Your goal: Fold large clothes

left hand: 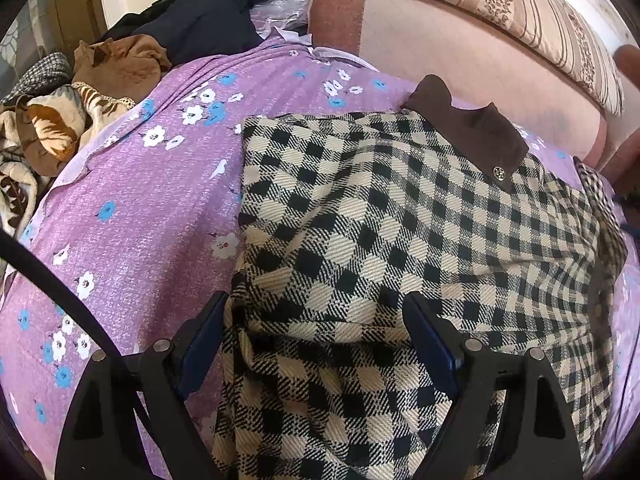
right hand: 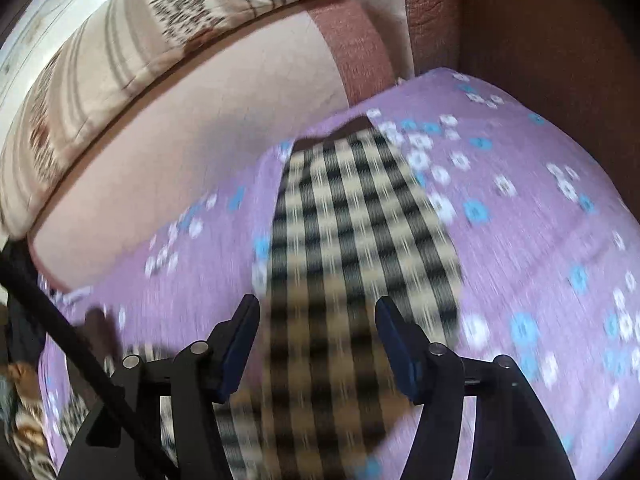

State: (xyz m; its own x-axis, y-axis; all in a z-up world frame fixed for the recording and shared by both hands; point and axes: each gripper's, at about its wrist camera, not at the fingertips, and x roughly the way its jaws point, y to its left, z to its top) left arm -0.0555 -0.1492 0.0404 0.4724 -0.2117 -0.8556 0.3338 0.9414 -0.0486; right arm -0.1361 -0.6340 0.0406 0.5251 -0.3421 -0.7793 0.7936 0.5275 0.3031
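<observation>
Checked wool coat [left hand: 360,240] lay on the purple flowered sheet [left hand: 132,200], spreading toward twelve o'clock from both claws; left gripper [left hand: 316,320] and right gripper [right hand: 316,320] stood apart, fabric unpinched between them.

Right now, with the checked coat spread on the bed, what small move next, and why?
Probably bring the right gripper down and close on the sleeve. Its fingers sit apart over that strip, which lies stretched out flat on the sheet. The left gripper hangs open over the coat body, gripping nothing.
</observation>
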